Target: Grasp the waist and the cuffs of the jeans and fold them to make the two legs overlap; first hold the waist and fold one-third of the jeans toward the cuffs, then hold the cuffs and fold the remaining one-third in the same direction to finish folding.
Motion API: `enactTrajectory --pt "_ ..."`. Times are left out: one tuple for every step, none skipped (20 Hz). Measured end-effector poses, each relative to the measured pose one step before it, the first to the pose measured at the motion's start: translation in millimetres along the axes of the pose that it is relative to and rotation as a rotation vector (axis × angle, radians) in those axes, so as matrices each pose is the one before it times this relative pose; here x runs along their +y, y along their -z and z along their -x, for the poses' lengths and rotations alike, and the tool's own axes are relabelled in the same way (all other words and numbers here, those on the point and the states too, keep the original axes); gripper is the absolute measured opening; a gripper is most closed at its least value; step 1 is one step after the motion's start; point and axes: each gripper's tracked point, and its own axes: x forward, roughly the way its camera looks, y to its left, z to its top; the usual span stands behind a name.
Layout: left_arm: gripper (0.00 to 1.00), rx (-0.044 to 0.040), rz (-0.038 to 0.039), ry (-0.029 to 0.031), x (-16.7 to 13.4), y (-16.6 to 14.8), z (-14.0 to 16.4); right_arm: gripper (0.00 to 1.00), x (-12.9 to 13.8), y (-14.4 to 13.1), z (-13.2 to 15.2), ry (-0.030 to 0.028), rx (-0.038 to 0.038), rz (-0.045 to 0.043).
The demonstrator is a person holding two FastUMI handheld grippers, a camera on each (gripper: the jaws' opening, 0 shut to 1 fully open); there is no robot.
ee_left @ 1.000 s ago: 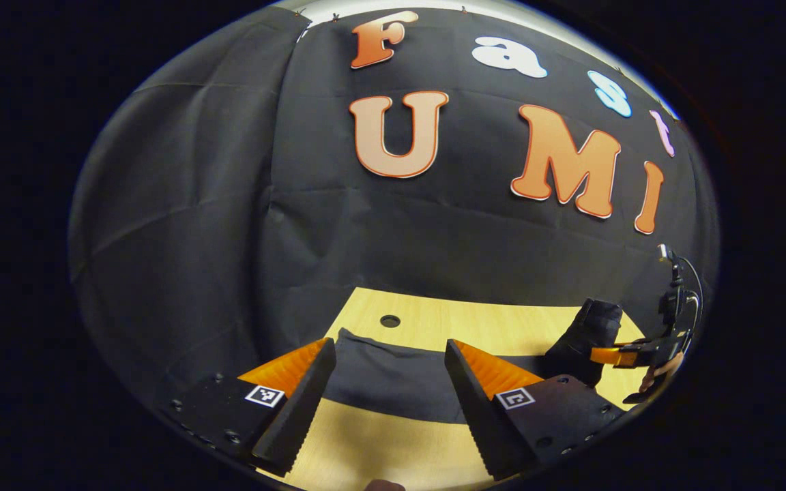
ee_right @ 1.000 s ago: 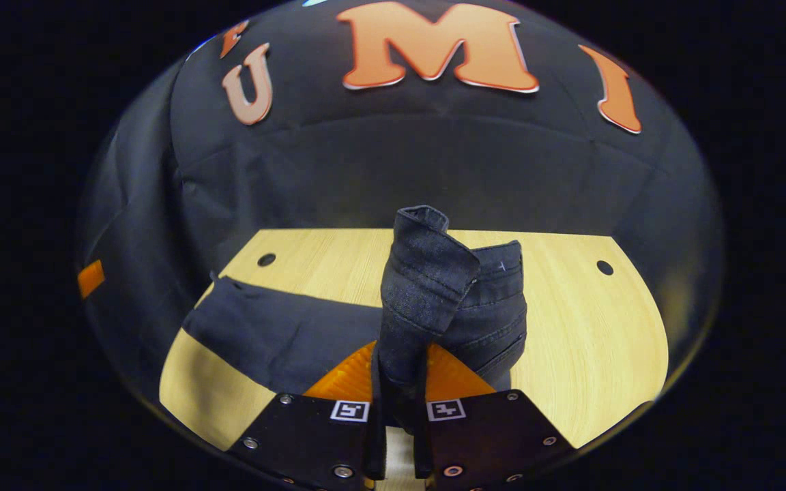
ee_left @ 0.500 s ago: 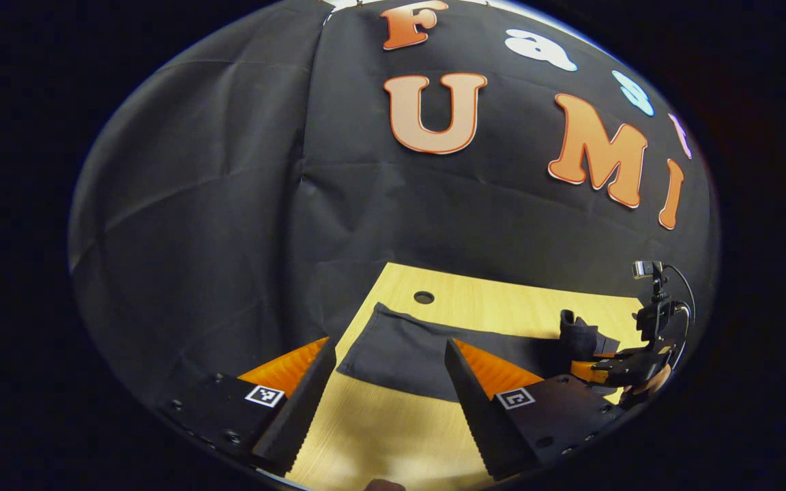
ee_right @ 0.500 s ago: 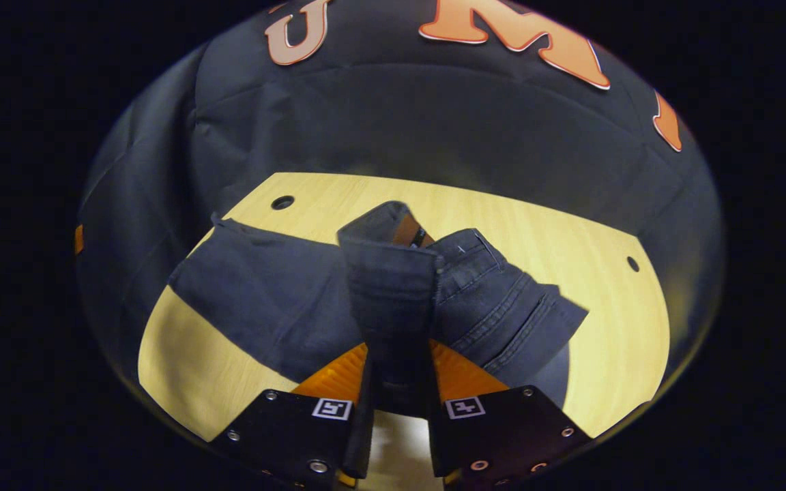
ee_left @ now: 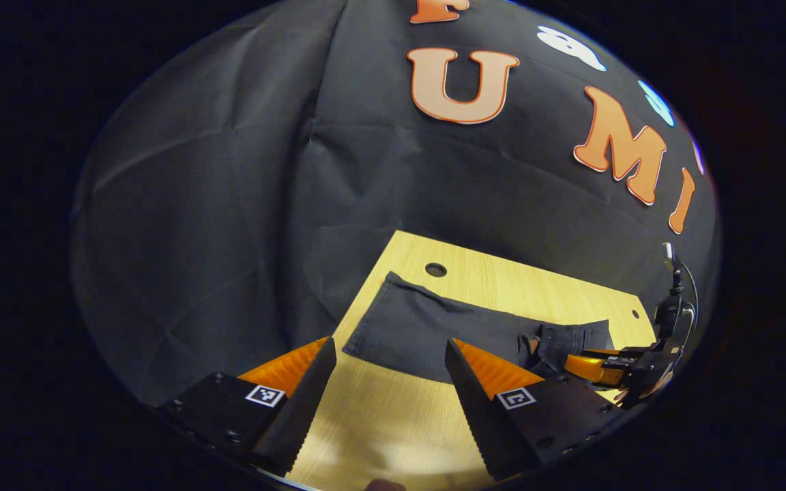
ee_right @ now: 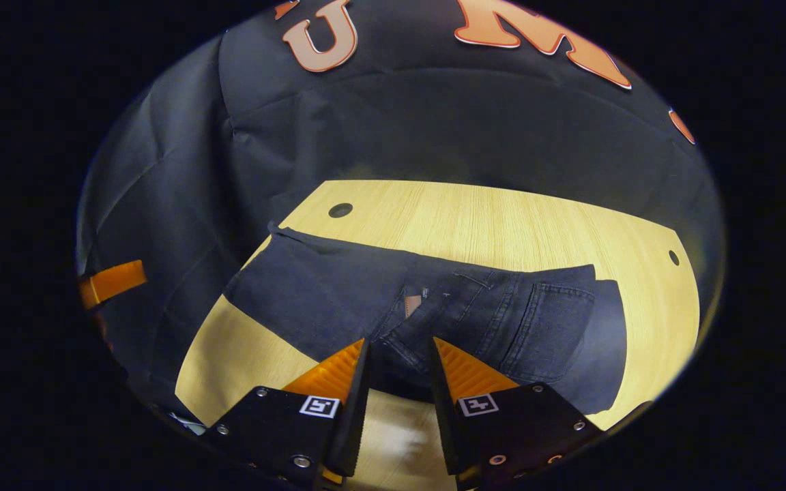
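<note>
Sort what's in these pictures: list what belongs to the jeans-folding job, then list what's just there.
Belongs to the job:
- jeans, waist part folded over the legs
- right claw, its fingers either side of the waist edge
- left claw, open above the table

Just there:
- wooden table
- holes in the tabletop
- black cloth wall

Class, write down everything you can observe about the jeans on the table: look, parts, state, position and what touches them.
The jeans are dark, near-black denim with visible seams, lying flat along the light wooden table. The waist end is folded over onto the legs, showing a back pocket and a small brown patch. The cuff end lies near a hole in the tabletop. The right gripper straddles the folded waist edge, jaws slightly apart. The left gripper hangs open above the table, near the cuffs.
</note>
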Motion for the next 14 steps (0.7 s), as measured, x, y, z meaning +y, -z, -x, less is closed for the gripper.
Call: enactTrajectory --pt "0.96 0.02956 0.01240 0.01469 -0.09 5.19 -2.36 0.49 0.69 -2.50 3.79 0.00808 -0.00561 -0.00204" --pt "0.96 0.03339 0.01799 0.00081 0.80 3.67 -4.29 0.51 -3.22 -2.10 5.20 0.01281 -0.00984 -0.00358" --pt "0.96 0.04185 0.01734 0.00120 0.10 5.85 -3.14 0.53 -4.79 -2.75 5.11 0.01400 -0.01322 -0.00801" --pt "0.97 0.04362 0.01785 -0.00913 2.14 5.35 -2.48 0.59 -5.62 -3.75 5.89 0.01256 -0.01294 -0.01141" --pt "1.00 0.04749 0.02468 -0.00850 -0.91 7.28 -1.93 0.61 -5.88 -3.09 7.62 0.01787 -0.01490 -0.01297" --pt "0.97 0.05571 0.02993 -0.00526 -1.69 7.28 -3.21 0.67 -6.72 -3.48 8.17 0.01929 -0.01557 -0.01356" --pt "0.97 0.04906 0.03993 -0.00105 0.45 5.97 -1.57 0.70 -7.98 -3.83 7.11 0.02183 -0.01393 -0.01000" --pt "0.96 0.04632 0.03553 0.00538 -2.82 5.16 -2.84 0.75 -7.12 -2.71 6.87 0.01629 -0.01344 -0.01177" --pt "1.00 0.03454 0.03525 -0.00065 -0.10 2.99 -4.71 0.77 -7.22 -3.60 7.35 0.01802 -0.01416 -0.00896" --pt "0.97 0.02666 0.01775 -0.00394 0.03 1.66 -3.13 0.81 -7.25 -2.44 7.55 0.01818 -0.01140 -0.00978" --pt "0.97 0.02496 0.01760 -0.01255 1.58 1.27 -7.05 0.82 -6.80 -2.94 7.66 0.01433 -0.01278 -0.00600" --pt "0.97 0.02328 0.01189 -0.01100 -0.07 1.71 -2.98 0.84 -7.18 -2.40 6.46 0.01686 -0.01303 -0.00396" --pt "0.97 0.02658 0.01446 -0.01810 1.08 0.16 -0.95 0.85 -6.46 -2.88 6.79 0.01549 -0.01302 -0.00346" --pt "0.97 0.01965 0.01545 -0.02772 3.61 -1.12 -2.59 0.87 -6.45 -2.45 6.93 0.01558 -0.01274 -0.00380"
